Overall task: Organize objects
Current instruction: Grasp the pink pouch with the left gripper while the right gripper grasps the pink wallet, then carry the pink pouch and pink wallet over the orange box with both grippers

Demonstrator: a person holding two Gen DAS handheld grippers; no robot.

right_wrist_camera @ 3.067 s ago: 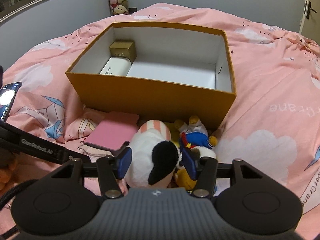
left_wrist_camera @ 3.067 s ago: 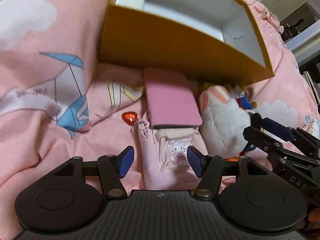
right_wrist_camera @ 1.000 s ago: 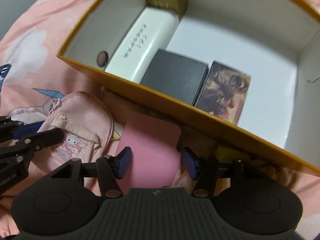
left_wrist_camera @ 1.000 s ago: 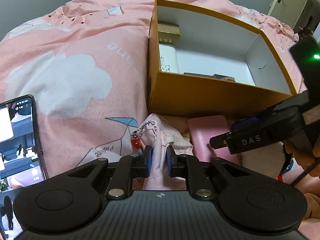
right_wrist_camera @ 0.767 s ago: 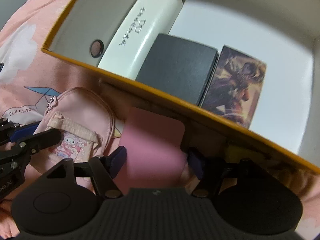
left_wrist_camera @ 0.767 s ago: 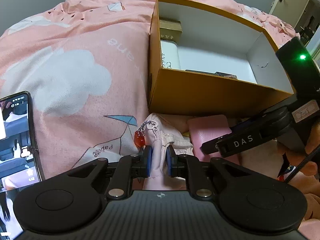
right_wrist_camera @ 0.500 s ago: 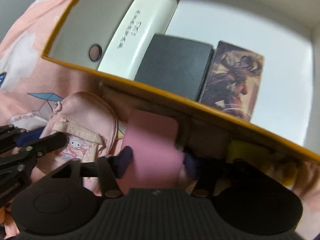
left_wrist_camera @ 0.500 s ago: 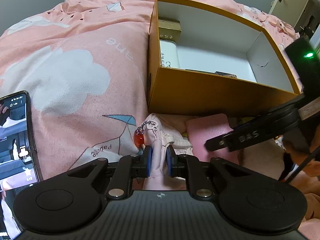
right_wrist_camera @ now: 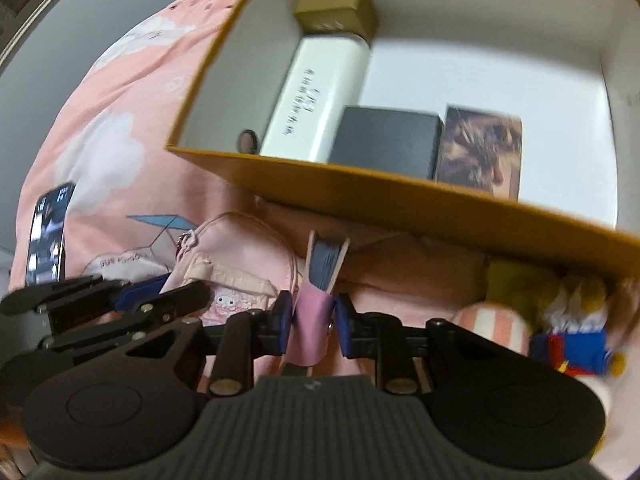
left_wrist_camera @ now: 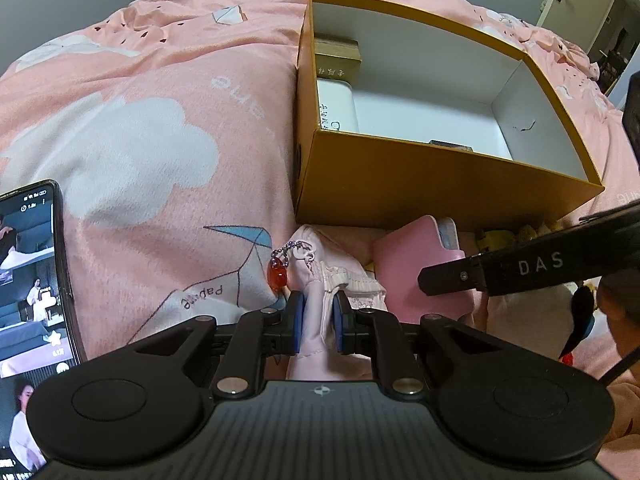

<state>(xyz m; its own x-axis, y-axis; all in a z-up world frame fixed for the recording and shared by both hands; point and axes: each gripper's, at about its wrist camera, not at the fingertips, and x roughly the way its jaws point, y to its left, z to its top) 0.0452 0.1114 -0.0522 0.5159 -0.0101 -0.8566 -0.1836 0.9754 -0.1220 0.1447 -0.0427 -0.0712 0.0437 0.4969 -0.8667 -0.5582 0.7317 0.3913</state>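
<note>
The pink notebook (right_wrist_camera: 310, 320), which was lying flat on the bed a second ago, is now standing on edge with its blue-edged pages fanning upward, because the right gripper (right_wrist_camera: 312, 326) has just been closing its fingers and is now pinching the notebook's pink cover between the blue pads. The notebook is sitting just in front of the near wall of the orange box (right_wrist_camera: 400, 196), still outside it, and in the left wrist view it (left_wrist_camera: 416, 268) is showing to the right of the pouch. The left gripper (left_wrist_camera: 318, 322) is staying clenched on a fold of the pink pouch (left_wrist_camera: 320, 280), which is resting on the bed just left of the notebook, with a red heart charm (left_wrist_camera: 277, 276) dangling from its bead chain. Inside the box, a gold box (right_wrist_camera: 336, 8) is sitting in the far left corner, a white case (right_wrist_camera: 316, 96) is lying along the left wall, and a dark grey box (right_wrist_camera: 384, 140) and a picture card box (right_wrist_camera: 480, 148) are lining the near wall. To the right of the notebook, plush toys (right_wrist_camera: 560, 320) are lying on the pink bedspread (left_wrist_camera: 140, 120), and a lit phone (left_wrist_camera: 28, 272) is lying at the far left.
</note>
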